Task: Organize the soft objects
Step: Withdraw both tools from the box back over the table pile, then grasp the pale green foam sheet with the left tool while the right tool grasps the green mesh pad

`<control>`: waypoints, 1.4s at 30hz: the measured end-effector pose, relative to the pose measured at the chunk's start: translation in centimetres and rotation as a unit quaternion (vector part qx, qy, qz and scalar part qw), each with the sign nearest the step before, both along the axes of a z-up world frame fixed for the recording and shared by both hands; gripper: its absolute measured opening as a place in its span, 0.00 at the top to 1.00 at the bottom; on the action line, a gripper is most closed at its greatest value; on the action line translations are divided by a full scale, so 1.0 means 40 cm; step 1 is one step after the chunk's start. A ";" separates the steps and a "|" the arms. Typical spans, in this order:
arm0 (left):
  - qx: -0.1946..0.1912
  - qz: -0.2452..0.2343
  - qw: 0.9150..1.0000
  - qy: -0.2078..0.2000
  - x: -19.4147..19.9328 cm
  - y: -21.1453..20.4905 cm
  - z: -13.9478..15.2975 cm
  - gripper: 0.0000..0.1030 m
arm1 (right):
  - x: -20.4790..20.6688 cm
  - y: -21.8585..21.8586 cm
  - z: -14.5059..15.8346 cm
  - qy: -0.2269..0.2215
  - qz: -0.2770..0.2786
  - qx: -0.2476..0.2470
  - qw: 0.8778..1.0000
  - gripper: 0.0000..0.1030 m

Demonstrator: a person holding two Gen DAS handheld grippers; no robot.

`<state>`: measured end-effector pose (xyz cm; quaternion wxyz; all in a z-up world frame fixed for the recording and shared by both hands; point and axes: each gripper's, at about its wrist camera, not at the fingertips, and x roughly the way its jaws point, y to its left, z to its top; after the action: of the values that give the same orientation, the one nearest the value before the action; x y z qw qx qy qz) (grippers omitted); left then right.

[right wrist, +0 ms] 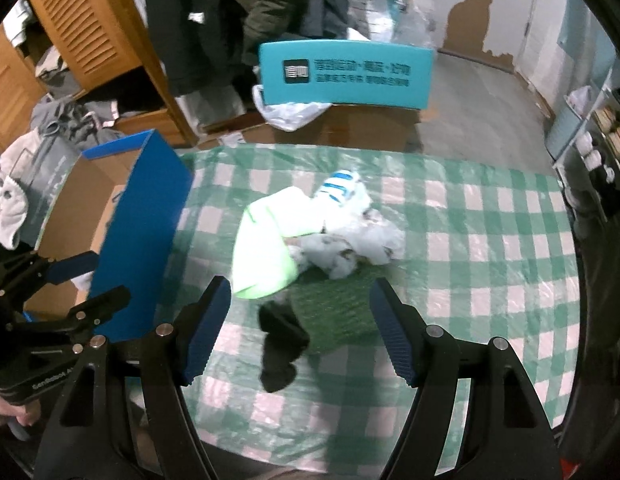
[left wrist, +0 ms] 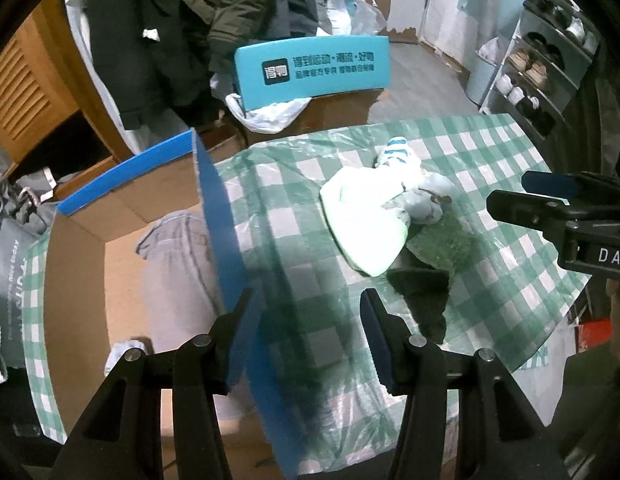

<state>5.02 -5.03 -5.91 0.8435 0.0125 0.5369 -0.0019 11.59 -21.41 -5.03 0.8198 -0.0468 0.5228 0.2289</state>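
1. The box (left wrist: 122,248) lies left of the left gripper's (left wrist: 306,336) fingers; its blue wall (left wrist: 218,216) runs up from the left finger (left wrist: 238,336), and whether the two touch is unclear.
2. Grey cloth (left wrist: 178,264) lies inside the box, left of that wall.
3. The left gripper's fingers are wide apart and hold nothing; checked tablecloth (left wrist: 310,360) shows between them.
4. The pile of soft things sits ahead and to the right of the left fingers: a pale green cloth (left wrist: 365,224), a striped sock (left wrist: 397,152) behind it, a dark green cloth (left wrist: 441,240) and a black sock (left wrist: 425,300).
5. The right gripper (right wrist: 302,328) is also spread wide, gripping nothing.
6. The black sock (right wrist: 282,344) and dark green cloth (right wrist: 333,308) lie between its fingers on the cloth; the pale green cloth (right wrist: 262,248) is just ahead.
7. The box's blue wall (right wrist: 142,240) stands left of the right gripper's left finger (right wrist: 206,328).
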 end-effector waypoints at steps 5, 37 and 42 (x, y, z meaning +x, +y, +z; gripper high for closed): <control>0.003 -0.011 1.000 0.004 0.018 -0.031 -0.014 0.40 | 0.017 -0.033 -0.026 0.004 -0.012 -0.011 1.000 0.30; -0.028 -0.025 0.996 0.086 0.175 -0.122 -0.229 0.27 | 0.107 -0.066 -0.253 0.069 -0.023 -0.047 0.996 0.30; -0.020 -0.035 0.995 0.093 0.194 -0.134 -0.255 0.26 | 0.117 -0.063 -0.280 0.074 -0.028 -0.042 0.996 0.29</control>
<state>12.78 -10.38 -16.13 0.7892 0.0143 0.6124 -0.0426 16.28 -23.95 -16.24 0.7823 -0.0489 0.5923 0.1864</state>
